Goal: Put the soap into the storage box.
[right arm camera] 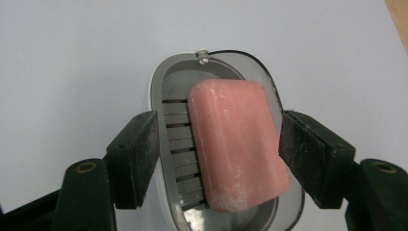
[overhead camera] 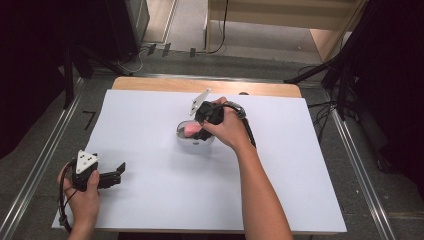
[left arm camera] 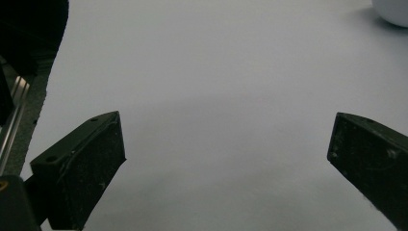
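Observation:
A pink bar of soap (right arm camera: 235, 144) lies tilted in a white oval soap dish (right arm camera: 156, 86) with a slatted grey insert. My right gripper (right arm camera: 219, 139) stands over the dish with the soap between its jaws. A gap shows between the left pad (right arm camera: 139, 144) and the soap, and the right pad (right arm camera: 303, 149) sits at the soap's edge. In the high view the dish (overhead camera: 192, 141) is at the table's middle, under my right gripper (overhead camera: 200, 131). My left gripper (overhead camera: 119, 173) rests open near the front left corner, nothing between its jaws (left arm camera: 226, 144).
A white sheet (overhead camera: 150, 125) covers the table, and a wooden strip (overhead camera: 150, 84) shows along the far edge. Metal rails (overhead camera: 45, 155) run along both sides. Dark stands and cables (overhead camera: 340, 75) crowd the floor beyond. The dish's edge (left arm camera: 392, 12) shows far off in the left gripper view.

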